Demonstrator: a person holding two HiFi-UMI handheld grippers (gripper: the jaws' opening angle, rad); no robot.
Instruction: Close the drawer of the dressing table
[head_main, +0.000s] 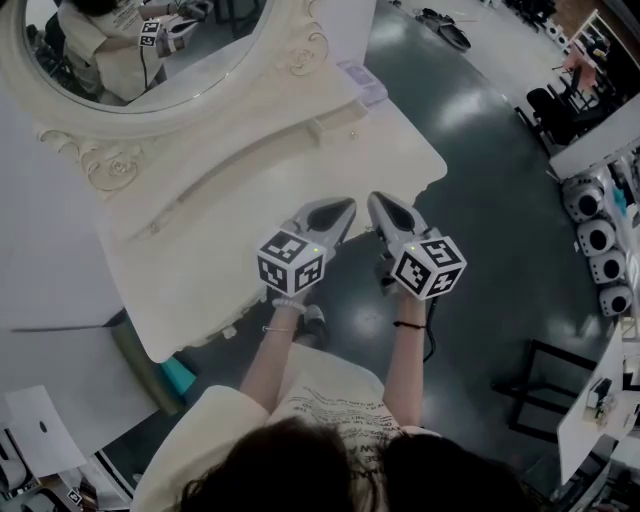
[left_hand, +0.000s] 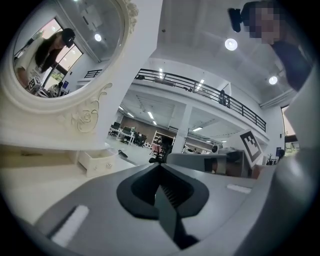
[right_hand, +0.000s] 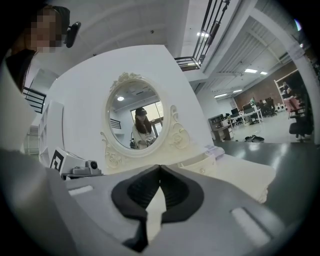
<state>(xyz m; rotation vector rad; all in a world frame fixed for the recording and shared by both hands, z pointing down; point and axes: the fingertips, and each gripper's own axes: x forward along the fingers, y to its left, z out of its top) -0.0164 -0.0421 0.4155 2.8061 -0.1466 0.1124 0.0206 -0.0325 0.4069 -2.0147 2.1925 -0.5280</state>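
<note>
- Cream dressing table (head_main: 230, 230) fills the left of the head view; we see its small drawer (head_main: 338, 122) on the ledge under the oval mirror (head_main: 215, 50), toward the table's right end.
- In the left gripper view, drawer (left_hand: 98, 162) sticks out of the ledge a bit, side wall showing, knob on its front. We can't see inside it from any view.
- Flat pale item (head_main: 362, 82) sits on the ledge end just beyond the drawer.
- Left gripper (head_main: 345, 208) hangs at the table's front edge, tips pointing at the tabletop, roughly level. Jaws pressed together, nothing between them (left_hand: 160, 165).
- Right gripper (head_main: 382, 205) sits just beside it, tips angled in toward the left one. Jaws also closed and empty (right_hand: 159, 167).
- Both grippers are well apart from the drawer, with bare tabletop between.
- Left forearm (head_main: 265, 360) and right forearm (head_main: 405, 360) reach forward side by side, a band on each wrist.
- Mirror shows us the person with a marker cube.
- Dark glossy floor (head_main: 480, 200) lies open to the right of the table's scalloped edge.
- Office chairs (head_main: 550, 105) and white desks stand far off at the right.
</note>
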